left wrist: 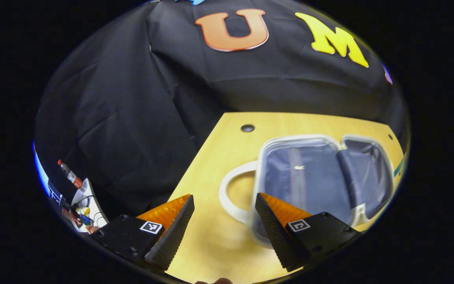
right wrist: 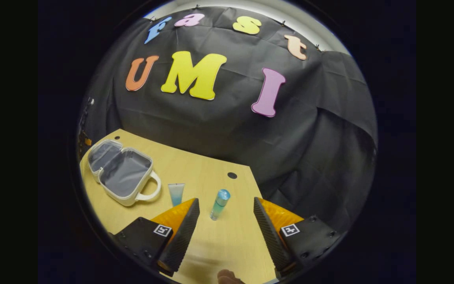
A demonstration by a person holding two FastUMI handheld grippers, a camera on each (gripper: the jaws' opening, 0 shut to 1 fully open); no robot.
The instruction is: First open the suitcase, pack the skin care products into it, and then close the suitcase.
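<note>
**Beside the open suitcase, two products waited unpacked**

On the wooden table (right wrist: 219,244) the suitcase (right wrist: 121,172) lay already unzipped, both halves flat and its grey lining bare, the white handle (right wrist: 153,188) turned toward the skin care products. Just beyond that handle a small tube (right wrist: 176,193) stood on end, and a little farther from the case stood a slim bottle (right wrist: 220,204) with a blue cap.

The right gripper (right wrist: 226,221) hung spread wide, holding nothing, its fingers framing the bottle from the near side. The left gripper (left wrist: 224,223) was likewise spread and empty, poised over the suitcase's handle end.

The risk looked plain to me: the bottle was tall, narrow and upright, so a finger brushing it before the squeeze would likely tip it and send it rolling toward the table edge. The tube, balanced on end, could topple the same way if knocked in passing. The handle loop might also snag a finger on the way in.

The table was pale smooth wood with small round cable holes (right wrist: 232,175). Black cloth (right wrist: 219,130) walled the booth behind it. Away from the suitcase, past the table's side, sat some clutter (left wrist: 78,197) I could not make out.
</note>
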